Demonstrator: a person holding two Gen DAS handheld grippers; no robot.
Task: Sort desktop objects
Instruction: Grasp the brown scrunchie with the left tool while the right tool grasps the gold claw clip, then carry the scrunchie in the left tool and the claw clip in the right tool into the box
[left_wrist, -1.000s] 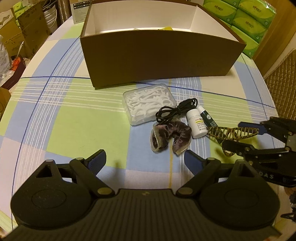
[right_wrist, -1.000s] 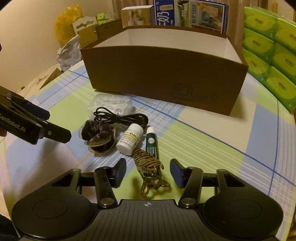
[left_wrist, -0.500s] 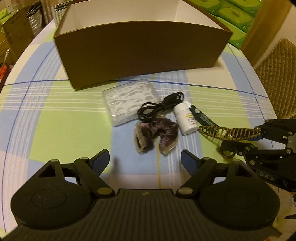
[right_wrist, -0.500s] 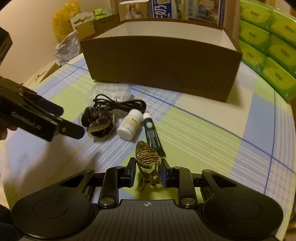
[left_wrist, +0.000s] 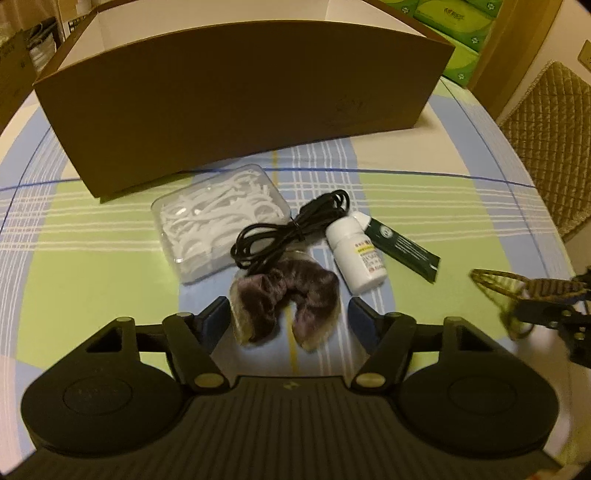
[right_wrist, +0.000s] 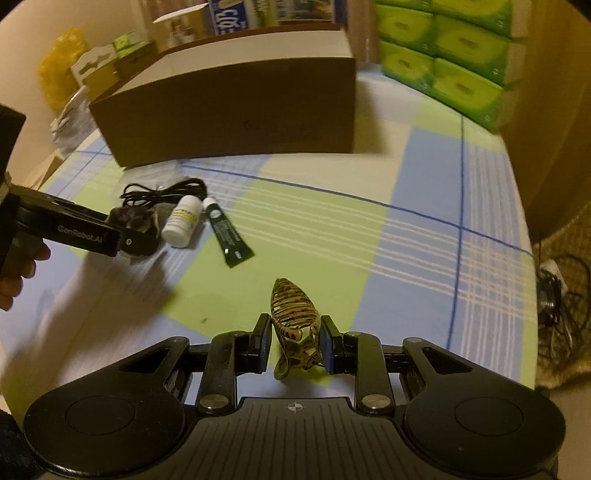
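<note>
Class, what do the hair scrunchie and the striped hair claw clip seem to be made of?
Hair scrunchie: soft purple fabric, probably velvet, from its napped sheen and gathered folds. Hair claw clip: rigid glossy plastic, apparently, with a tortoiseshell-like stripe and open slots.

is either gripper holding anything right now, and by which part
The right gripper is shut on the striped hair claw, gripping its hinge end. The left gripper, closing, straddles the purple scrunchie without gripping it.

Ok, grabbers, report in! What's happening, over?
Right gripper shut on the striped hair clip, lifted clear. Left gripper closing around the purple scrunchie, jaws not yet pressing. Brown box ahead, path open.
</note>
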